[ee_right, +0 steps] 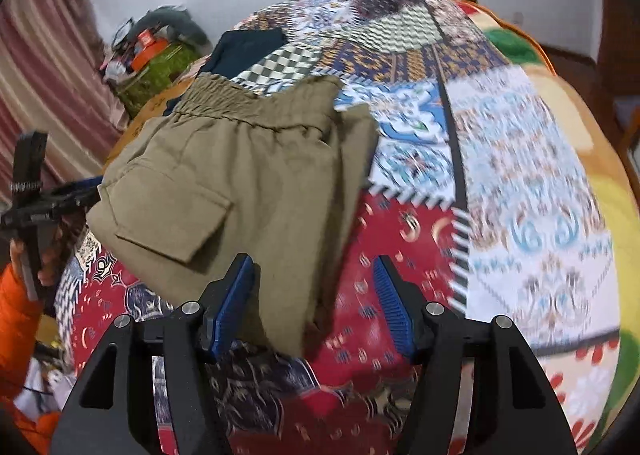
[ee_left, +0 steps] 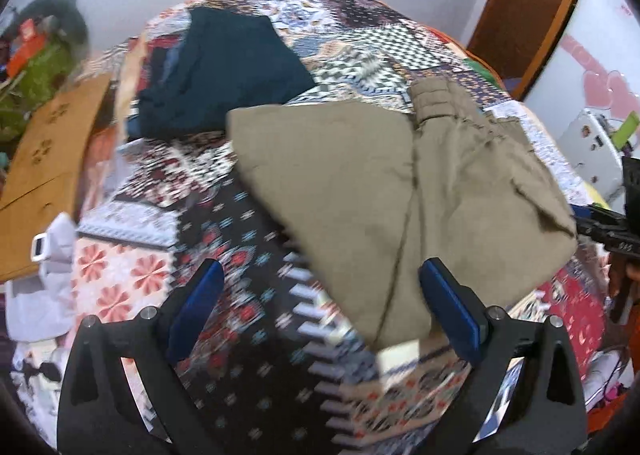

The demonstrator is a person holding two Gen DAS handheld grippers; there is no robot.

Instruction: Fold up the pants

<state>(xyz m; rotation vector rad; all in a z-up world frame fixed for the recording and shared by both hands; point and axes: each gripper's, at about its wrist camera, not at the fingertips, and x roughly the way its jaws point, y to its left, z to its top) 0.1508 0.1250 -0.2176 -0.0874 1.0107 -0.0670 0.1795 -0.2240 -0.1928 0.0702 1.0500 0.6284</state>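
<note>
Olive pants [ee_left: 384, 191] lay folded into a compact bundle on the patchwork quilt [ee_right: 520, 159], both the left gripper [ee_left: 320, 319] and right gripper [ee_right: 314, 303] spread wide, grasping nothing; folding looked near done, next probably a final tidy or moving the bundle aside.

Pants [ee_right: 248, 191] were plain olive-khaki. Bedspread [ee_right: 500, 175] was multicoloured patchwork: checks, florals, red crescents. Folded garment [ee_left: 228, 75] at 11 o'clock was dark teal. Claw pads [ee_right: 394, 311] were blue.

Your left gripper [ee_left: 320, 295] and your right gripper [ee_right: 314, 283] both hang with jaws spread wide, nothing pinched between their blue pads.
</note>
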